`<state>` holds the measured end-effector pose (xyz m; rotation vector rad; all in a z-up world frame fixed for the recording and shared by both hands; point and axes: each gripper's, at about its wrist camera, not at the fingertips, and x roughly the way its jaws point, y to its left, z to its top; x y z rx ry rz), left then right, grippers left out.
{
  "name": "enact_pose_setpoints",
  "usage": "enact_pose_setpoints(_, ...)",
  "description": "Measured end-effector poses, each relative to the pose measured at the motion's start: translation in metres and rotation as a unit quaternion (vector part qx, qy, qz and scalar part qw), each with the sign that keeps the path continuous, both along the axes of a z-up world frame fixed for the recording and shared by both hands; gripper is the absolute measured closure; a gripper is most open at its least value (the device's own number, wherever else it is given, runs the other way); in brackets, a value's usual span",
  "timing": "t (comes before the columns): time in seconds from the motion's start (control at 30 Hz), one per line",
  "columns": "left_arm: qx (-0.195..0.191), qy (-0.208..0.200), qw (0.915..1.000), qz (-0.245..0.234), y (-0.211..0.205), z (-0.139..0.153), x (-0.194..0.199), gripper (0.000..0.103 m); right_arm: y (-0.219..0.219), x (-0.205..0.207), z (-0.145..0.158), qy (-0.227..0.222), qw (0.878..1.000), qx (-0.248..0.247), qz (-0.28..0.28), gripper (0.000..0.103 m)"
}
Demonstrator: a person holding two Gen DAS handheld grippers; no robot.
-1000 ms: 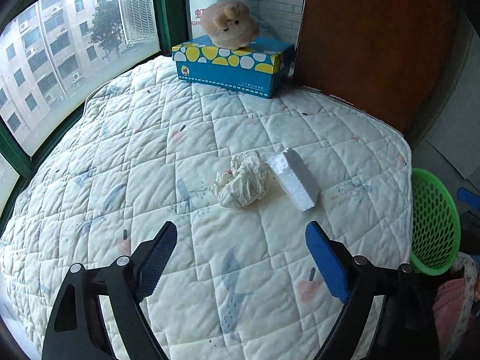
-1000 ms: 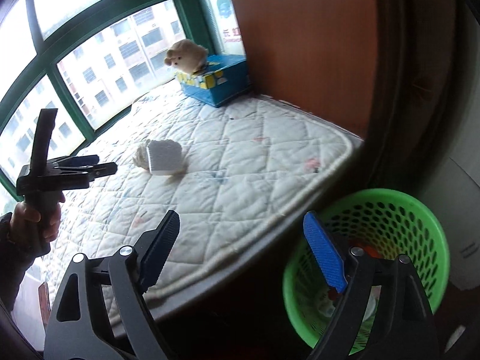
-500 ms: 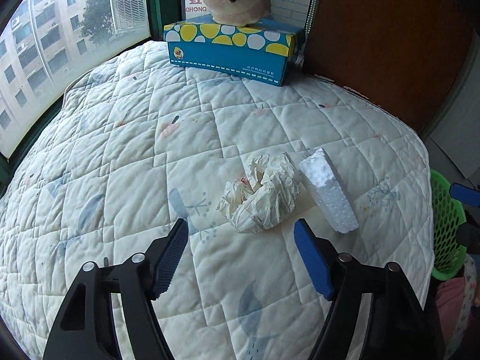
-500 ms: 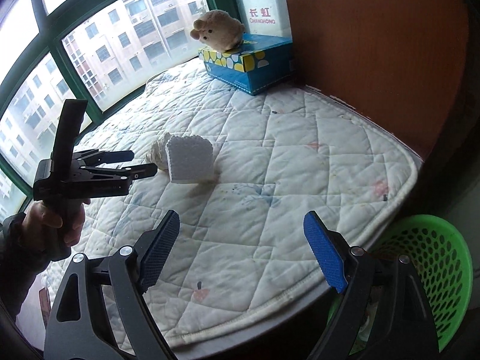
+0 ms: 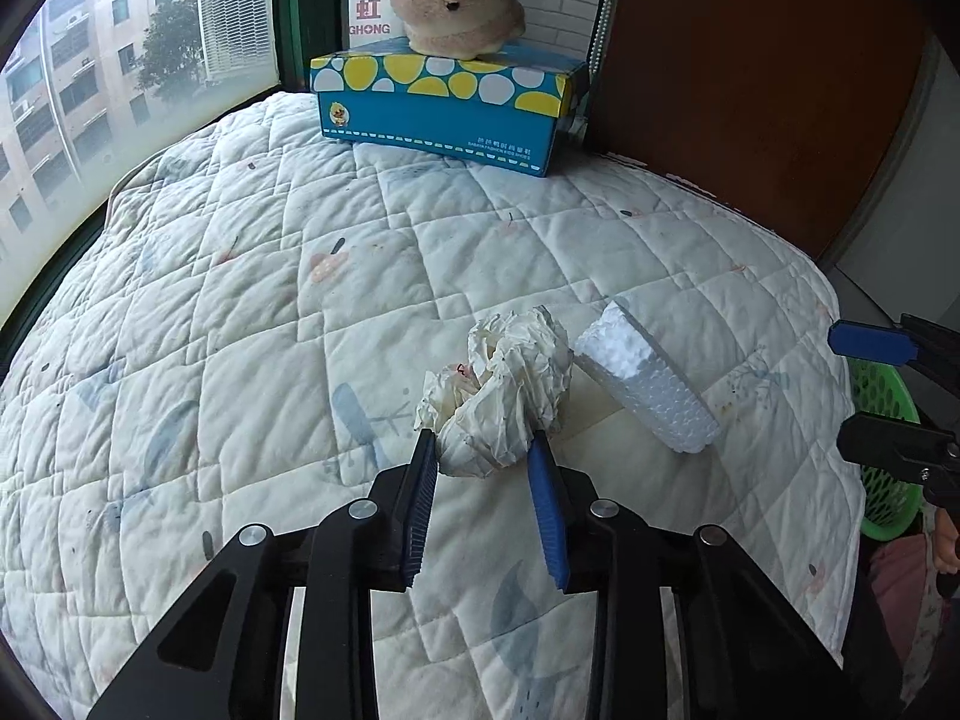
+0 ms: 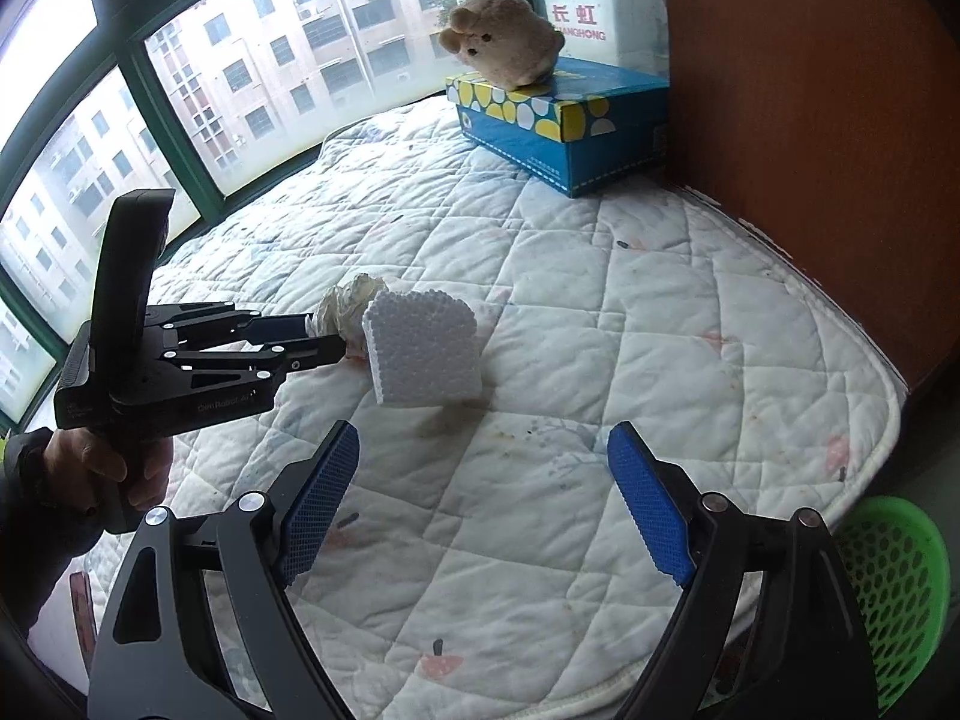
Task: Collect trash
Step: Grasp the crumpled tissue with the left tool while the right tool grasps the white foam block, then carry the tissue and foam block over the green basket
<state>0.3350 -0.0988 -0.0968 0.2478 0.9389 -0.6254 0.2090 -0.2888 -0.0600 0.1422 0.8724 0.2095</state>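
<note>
A crumpled white paper wad (image 5: 501,387) lies on the quilted mattress (image 5: 252,312). My left gripper (image 5: 483,450) has closed its blue pads on the wad's near end. A white foam block (image 5: 645,381) lies just right of the wad. In the right wrist view the foam block (image 6: 423,354) stands ahead, with the wad (image 6: 348,306) behind it and the left gripper (image 6: 327,339) on it. My right gripper (image 6: 483,468) is open and empty, above the mattress near its edge. A green basket (image 6: 888,594) sits low at the right.
A blue and yellow tissue box (image 5: 450,102) with a plush toy (image 5: 456,3) on top stands at the far corner by the window. A brown wooden panel (image 5: 750,78) rises to the right. The basket (image 5: 882,438) is beyond the mattress edge.
My left gripper moved forward to the paper wad and closed on it. My right gripper swung from over the basket toward the mattress and the foam block.
</note>
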Motion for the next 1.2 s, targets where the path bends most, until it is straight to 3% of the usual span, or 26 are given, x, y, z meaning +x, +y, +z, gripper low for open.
enact_pose_setpoints(0.33, 0.010, -0.012, 0.9993, 0.034, 0.041, 0.013, 0.005, 0.073, 0.032, 0.040, -0.022, 0.025, 0.999, 0.027, 0.040, 0.018)
enact_pose_setpoints(0.73, 0.008, -0.007, 0.9981, 0.060, 0.069, 0.016, 0.005, 0.073, 0.059, 0.064, -0.045, 0.044, 0.997, -0.022, 0.054, 0.018)
enact_pose_setpoints(0.77, 0.007, -0.007, 0.9981, 0.060, 0.069, 0.016, 0.004, 0.073, 0.061, 0.065, -0.046, 0.045, 0.997, -0.028, 0.054, 0.021)
enact_pose_setpoints(0.87, 0.007, -0.006, 0.9981, 0.060, 0.068, 0.016, 0.002, 0.073, 0.064, 0.064, -0.048, 0.051, 0.996, -0.040, 0.055, 0.043)
enact_pose_setpoints(1.2, 0.003, -0.008, 0.9992, 0.039, 0.040, 0.024, -0.029, 0.073, 0.042, 0.022, -0.022, 0.020, 0.999, -0.036, 0.029, 0.043)
